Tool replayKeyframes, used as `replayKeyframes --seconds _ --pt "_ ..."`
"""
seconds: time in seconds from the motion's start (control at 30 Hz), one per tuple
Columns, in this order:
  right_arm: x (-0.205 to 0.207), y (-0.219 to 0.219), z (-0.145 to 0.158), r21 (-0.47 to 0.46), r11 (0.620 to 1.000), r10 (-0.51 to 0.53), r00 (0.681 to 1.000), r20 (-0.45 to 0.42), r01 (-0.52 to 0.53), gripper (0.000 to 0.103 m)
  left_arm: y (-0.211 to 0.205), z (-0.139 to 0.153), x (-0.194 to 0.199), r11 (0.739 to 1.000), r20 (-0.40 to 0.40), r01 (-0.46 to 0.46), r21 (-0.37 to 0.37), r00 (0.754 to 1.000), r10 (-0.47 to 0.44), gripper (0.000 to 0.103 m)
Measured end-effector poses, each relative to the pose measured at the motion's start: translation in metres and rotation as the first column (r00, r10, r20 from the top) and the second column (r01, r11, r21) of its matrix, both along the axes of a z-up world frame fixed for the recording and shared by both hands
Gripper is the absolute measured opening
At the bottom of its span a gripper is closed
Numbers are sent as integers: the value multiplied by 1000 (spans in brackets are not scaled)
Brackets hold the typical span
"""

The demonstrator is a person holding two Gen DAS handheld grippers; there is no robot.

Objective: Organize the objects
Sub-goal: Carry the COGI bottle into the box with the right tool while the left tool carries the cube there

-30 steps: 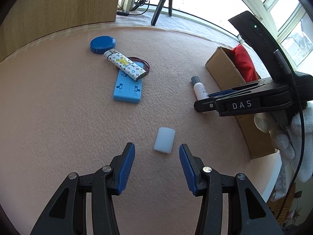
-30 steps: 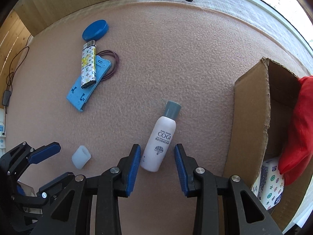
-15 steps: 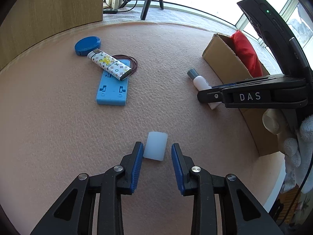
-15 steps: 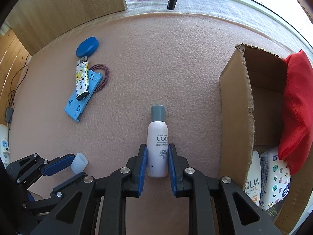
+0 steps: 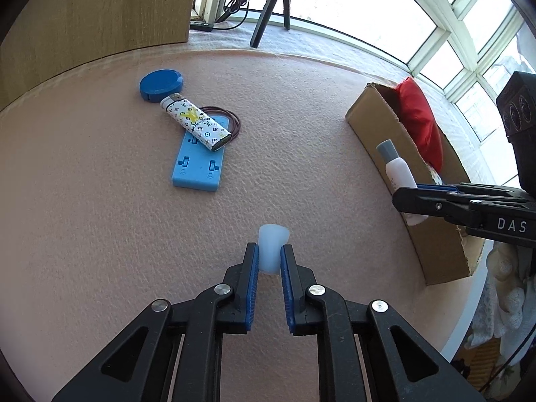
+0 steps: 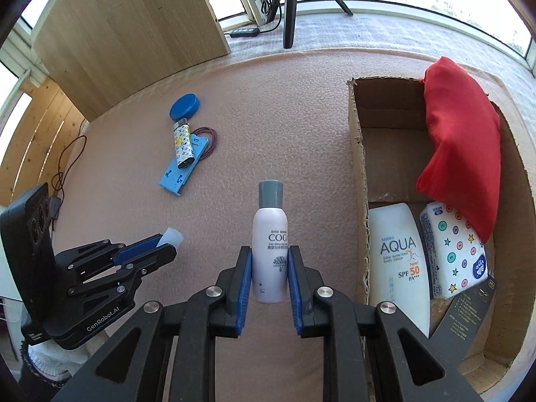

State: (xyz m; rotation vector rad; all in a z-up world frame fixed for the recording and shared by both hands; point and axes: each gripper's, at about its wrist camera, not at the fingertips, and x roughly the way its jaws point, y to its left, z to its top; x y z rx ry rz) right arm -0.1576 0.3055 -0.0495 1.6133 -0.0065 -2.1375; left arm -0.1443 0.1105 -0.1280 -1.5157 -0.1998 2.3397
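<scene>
My left gripper (image 5: 269, 251) is shut on a small translucent white cap (image 5: 272, 246), held off the pink mat; the same cap (image 6: 171, 236) pokes out of that gripper in the right wrist view. My right gripper (image 6: 269, 254) is shut on a white COGI bottle (image 6: 270, 251) with a grey lid, lifted above the mat beside the cardboard box (image 6: 355, 154). From the left wrist view the bottle (image 5: 397, 171) hangs in front of the box (image 5: 378, 130). A patterned lighter (image 5: 196, 122) lies on a blue plastic plate (image 5: 197, 164) beside a blue round lid (image 5: 160, 84).
The box holds a red pouch (image 6: 459, 154), an AQUA sunscreen tube (image 6: 398, 258) and a spotted tissue pack (image 6: 455, 248). A brown hair tie (image 5: 231, 117) lies by the lighter. A wooden panel (image 6: 127, 33) and tripod legs (image 6: 289, 6) stand at the mat's far edge.
Both grippers went from open to shut, the left on the white cap and the right on the bottle. Both objects have been lifted off the mat, and the bottle now stands upright.
</scene>
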Motion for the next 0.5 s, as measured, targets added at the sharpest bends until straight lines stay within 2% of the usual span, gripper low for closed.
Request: replayKeyframes --seconds 0.03,0.13,0.3,0.5 --pt "5 -6 11 -11 1000 -8 1000 -7 8 19 2 4 -1 1000 -7 0 6 1000 0 14" --pt "12 17 25 -32 999 -34 999 -24 34 19 12 19 -4 1000 -36 7 27 999 -6 14" --pt "8 40 31 -21 996 -89 994 -60 87 19 43 44 -10 998 -86 40 57 996 -35 14" --pt "10 77 31 4 990 -142 987 -81 143 19 89 61 -26 994 -120 84 77 990 -74 14"
